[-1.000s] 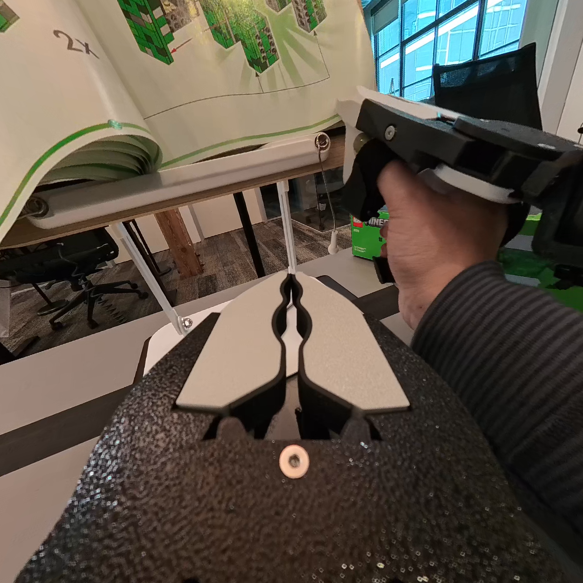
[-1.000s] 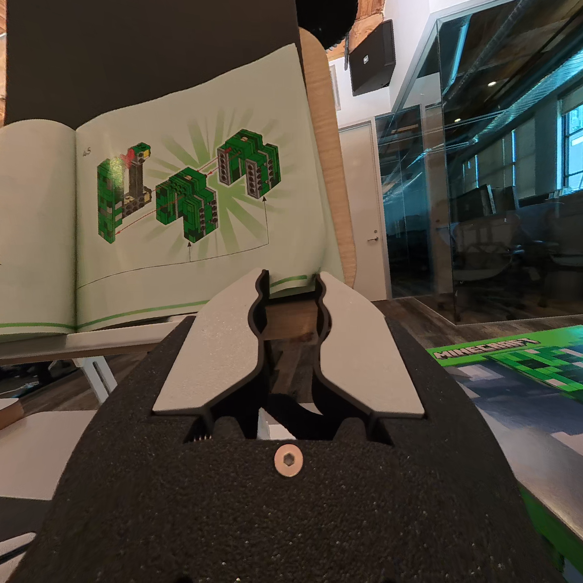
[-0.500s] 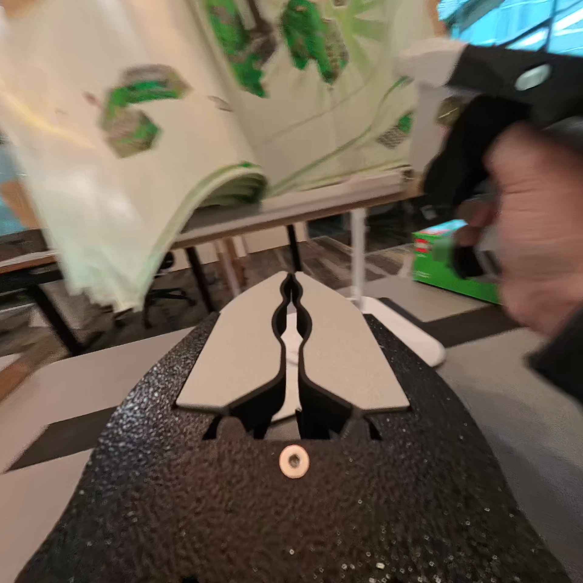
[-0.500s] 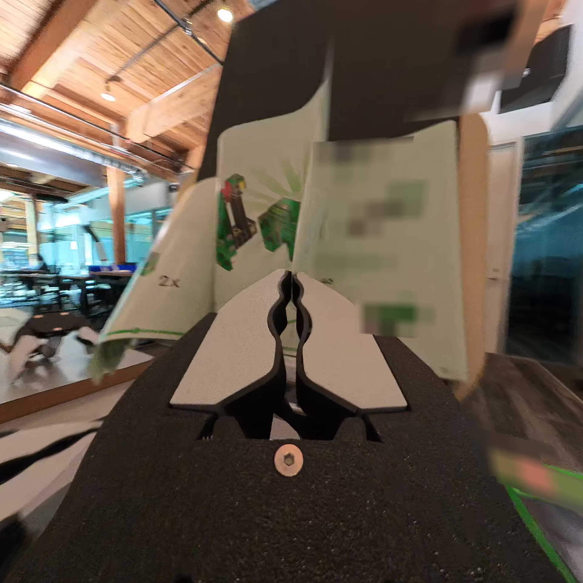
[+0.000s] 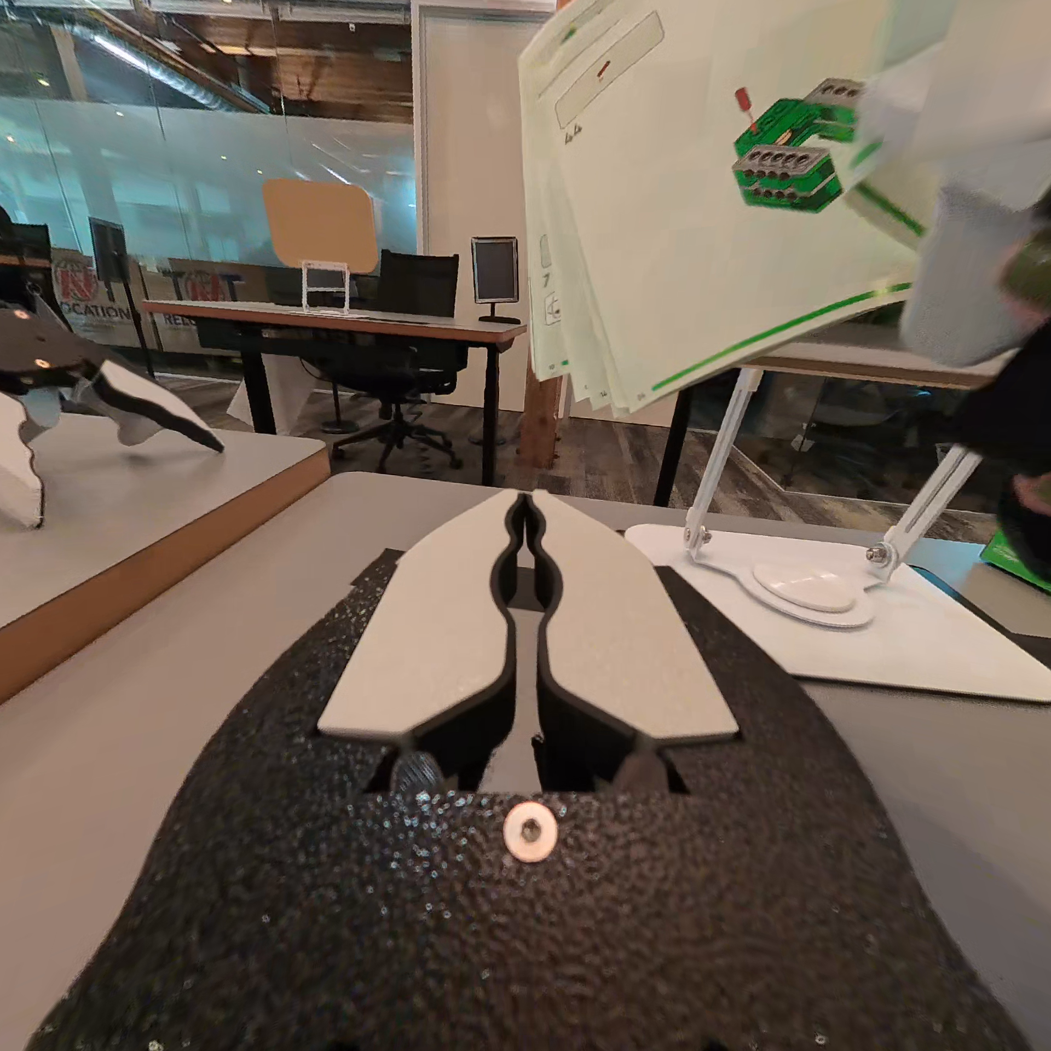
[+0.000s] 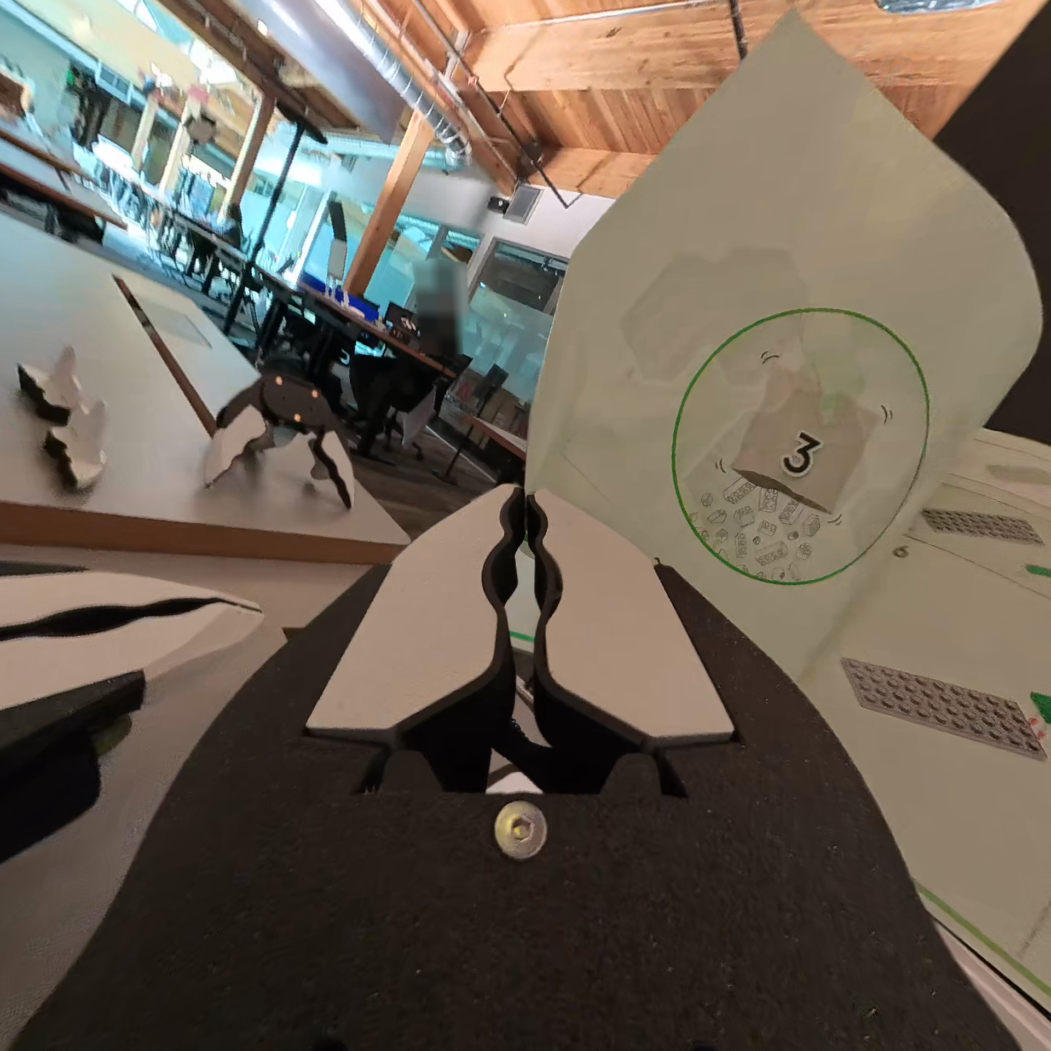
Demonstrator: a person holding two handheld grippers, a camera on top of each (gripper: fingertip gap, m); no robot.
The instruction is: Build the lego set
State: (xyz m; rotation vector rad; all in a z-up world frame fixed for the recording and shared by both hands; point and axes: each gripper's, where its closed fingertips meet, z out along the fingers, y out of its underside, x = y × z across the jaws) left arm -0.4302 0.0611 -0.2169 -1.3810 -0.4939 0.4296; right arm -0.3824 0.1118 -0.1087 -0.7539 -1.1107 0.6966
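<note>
a second ago my right claw (image 6: 524,500) was open in front of the instruction booklet (image 5: 711,239), which lay spread flat on its white stand (image 5: 824,614). now that claw is clenched on the lower corner of one page (image 6: 796,318), and the sheet stands lifted and curled, mid-turn, with a green circle and a bag drawing on the face toward me. the left claw (image 5: 526,503) is clenched on nothing, as it was then, but it has swung away from the stand and now points across the grey table (image 5: 170,654) beside it. spare grippers (image 6: 284,421) lie on the neighbouring desk. i see no loose bricks in either view, only a blurred green box edge (image 5: 1018,560) at the far right. so i judge this is still page-finding: no building can start until the sheet is laid over and the next step shows.
</note>
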